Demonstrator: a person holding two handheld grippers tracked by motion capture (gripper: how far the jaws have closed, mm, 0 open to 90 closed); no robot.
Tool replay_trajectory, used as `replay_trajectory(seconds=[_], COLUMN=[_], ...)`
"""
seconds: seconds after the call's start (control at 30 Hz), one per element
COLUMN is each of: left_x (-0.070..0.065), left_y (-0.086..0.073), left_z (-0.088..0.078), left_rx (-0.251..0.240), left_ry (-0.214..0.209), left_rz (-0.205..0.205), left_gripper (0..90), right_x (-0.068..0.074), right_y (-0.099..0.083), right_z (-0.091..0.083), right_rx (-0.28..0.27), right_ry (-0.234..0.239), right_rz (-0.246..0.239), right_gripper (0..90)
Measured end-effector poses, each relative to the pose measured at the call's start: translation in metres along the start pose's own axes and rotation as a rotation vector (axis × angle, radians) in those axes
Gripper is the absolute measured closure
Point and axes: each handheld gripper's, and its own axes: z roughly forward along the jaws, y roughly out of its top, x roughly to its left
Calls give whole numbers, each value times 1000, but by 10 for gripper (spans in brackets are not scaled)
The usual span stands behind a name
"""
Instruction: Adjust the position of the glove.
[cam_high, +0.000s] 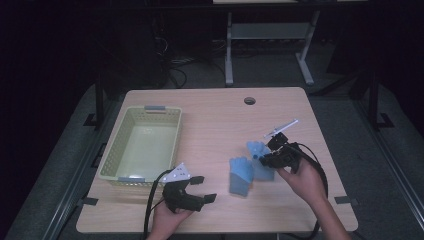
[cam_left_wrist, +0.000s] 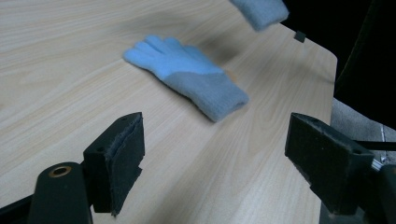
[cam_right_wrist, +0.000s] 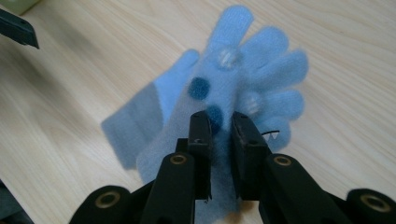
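Two blue gloves (cam_high: 239, 175), one pinched in right gripper (cam_right_wrist: 220, 135), one basket (cam_high: 141, 142)

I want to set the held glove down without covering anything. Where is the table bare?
Bare wood lies between the basket and the flat glove, and across the far table around its hole. It is crowded near the right gripper, where the held glove hangs.

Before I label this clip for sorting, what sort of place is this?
Probably a lab or recording workspace: a bare wooden table with a cable hole, loose cables on the floor behind, and a metal bench frame in a dark room.
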Motion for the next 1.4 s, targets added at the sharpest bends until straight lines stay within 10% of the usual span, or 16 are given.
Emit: replay_trajectory(seconds=[0.67, 1.4], left_x=[0, -2], left_y=[0, 0], left_z=[-2, -2], left_rx=[-2, -3], left_ry=[-2, -4], left_rz=[2, 0], left_gripper=[196, 198], right_x=[28, 43], right_y=[9, 2], right_z=[35, 67], right_rx=[10, 28], right_ry=[81, 44], right_rz=[12, 66], right_gripper=[779, 763])
